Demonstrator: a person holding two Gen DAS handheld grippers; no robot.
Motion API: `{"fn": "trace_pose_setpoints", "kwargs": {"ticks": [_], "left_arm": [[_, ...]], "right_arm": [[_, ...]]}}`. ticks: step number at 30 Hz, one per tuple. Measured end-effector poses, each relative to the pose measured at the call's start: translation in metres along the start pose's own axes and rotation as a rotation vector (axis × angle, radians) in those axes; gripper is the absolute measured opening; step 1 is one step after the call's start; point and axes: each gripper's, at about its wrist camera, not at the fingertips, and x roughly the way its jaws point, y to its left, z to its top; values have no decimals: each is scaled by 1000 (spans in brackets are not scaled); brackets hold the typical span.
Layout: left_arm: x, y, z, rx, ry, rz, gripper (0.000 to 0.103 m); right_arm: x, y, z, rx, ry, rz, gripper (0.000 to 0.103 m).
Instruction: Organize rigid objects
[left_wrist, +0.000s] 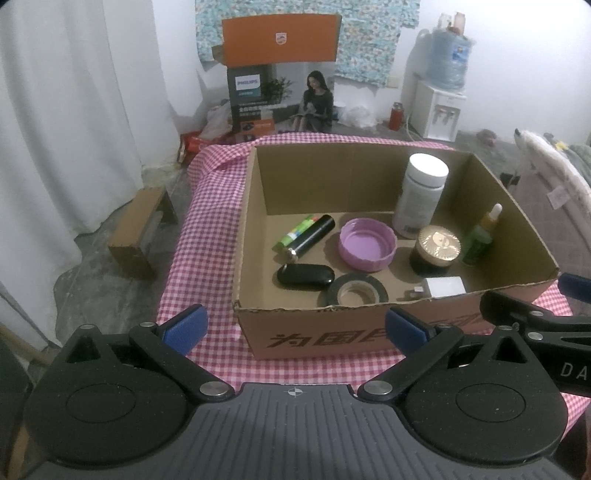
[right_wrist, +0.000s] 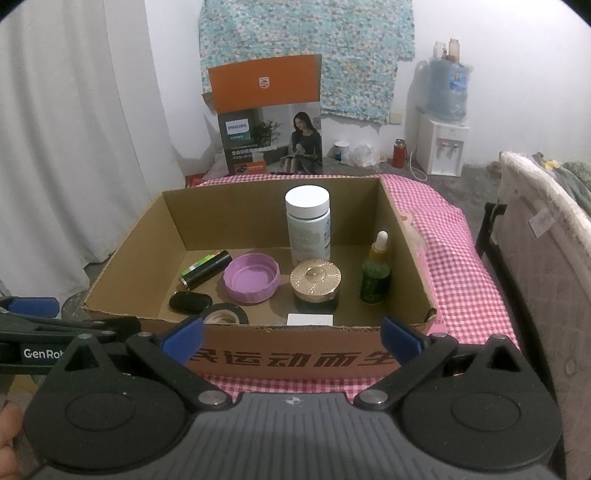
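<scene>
From the left wrist, the left gripper (left_wrist: 295, 325) hangs with jaws spread and empty before the near wall of the cardboard box (left_wrist: 258, 206) on the checked cloth (left_wrist: 207, 229); inside are a white bottle (left_wrist: 421, 195), purple lid (left_wrist: 367, 243), gold-lidded jar (left_wrist: 436, 251), dropper bottle (left_wrist: 482, 236), black tube (left_wrist: 310, 238), black case (left_wrist: 304, 275), tape roll (left_wrist: 356, 291) and white block (left_wrist: 445, 286). From the right wrist, the right gripper (right_wrist: 291, 332) is likewise spread and empty, just short of the same box (right_wrist: 173, 221), with the white bottle (right_wrist: 308, 225) and dropper bottle (right_wrist: 376, 269) upright and the purple lid (right_wrist: 251, 278) open side up.

A: Where do the grippers sit against the cardboard box (left_wrist: 369, 332)?

B: Both just before its near wall. The left gripper (left_wrist: 295, 326) and the right gripper (right_wrist: 291, 334) are side by side, jaws spread wide, holding nothing.
</scene>
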Motion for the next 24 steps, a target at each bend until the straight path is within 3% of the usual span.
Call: {"fn": "trace_pose_setpoints", "kwargs": {"ticks": [24], "left_arm": [[0,-1,0,-1,9,3,103]], "right_arm": [[0,-3,-2,-3,2,-1,103]]}}
